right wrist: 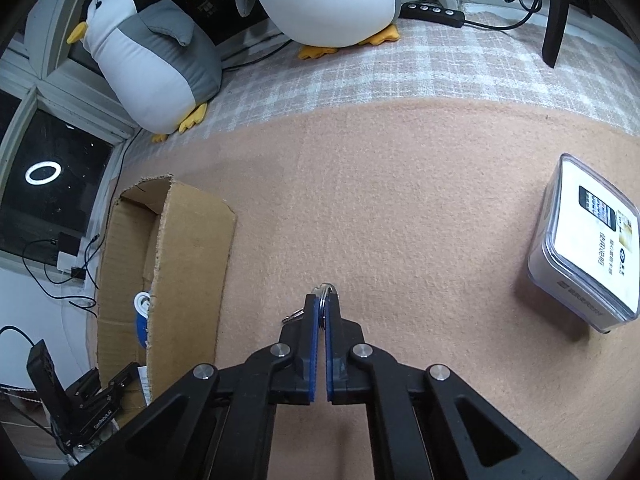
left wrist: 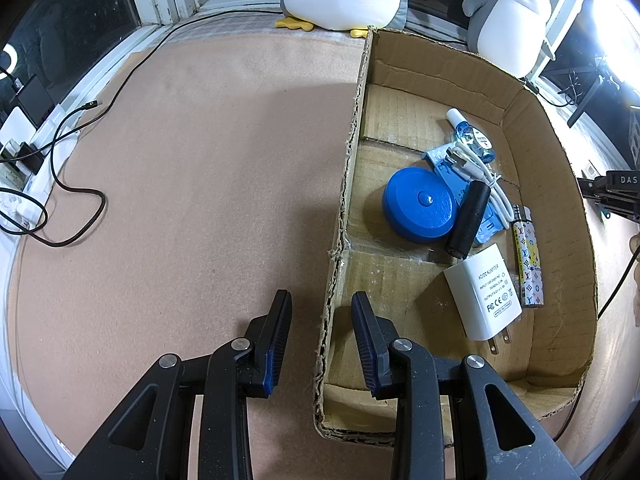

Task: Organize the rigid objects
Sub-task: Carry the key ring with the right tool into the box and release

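On the peach felt mat (right wrist: 400, 208), the right gripper (right wrist: 322, 304) pointed steeply downward with its blue pads pinched together on a metal key ring (right wrist: 325, 290), of which only a loop above the fingertips and a small clip at the left showed. The grip looked shallow, confined to the pad tips. A clear-cased white box (right wrist: 588, 240) stood well apart at the right of the mat, not yet sorted. At the left of the same view, the cardboard box (right wrist: 192, 248) stood with its near wall upright.

Left wrist view: the left gripper (left wrist: 322, 300) hung over the box's torn wall (left wrist: 344, 200), one finger outside and one inside. Its jaws stood apart and pressed on nothing, the wall passing between them without visible contact. Inside the box lay a blue round case (left wrist: 418, 210), a black cylinder (left wrist: 468, 224), a white power adapter (left wrist: 482, 292), a patterned lighter (left wrist: 528, 260), a white cable (left wrist: 476, 168) and a small blue bottle (left wrist: 474, 138), crowded toward the far side.

Step in hand, as judged: lifting the ring clear for carriage to the box. Good practice would be to raise it straight, keep the pads firmly closed because thin metal slips easily, clear the wall's ragged top, and release low over the bare cardboard floor near the left gripper.
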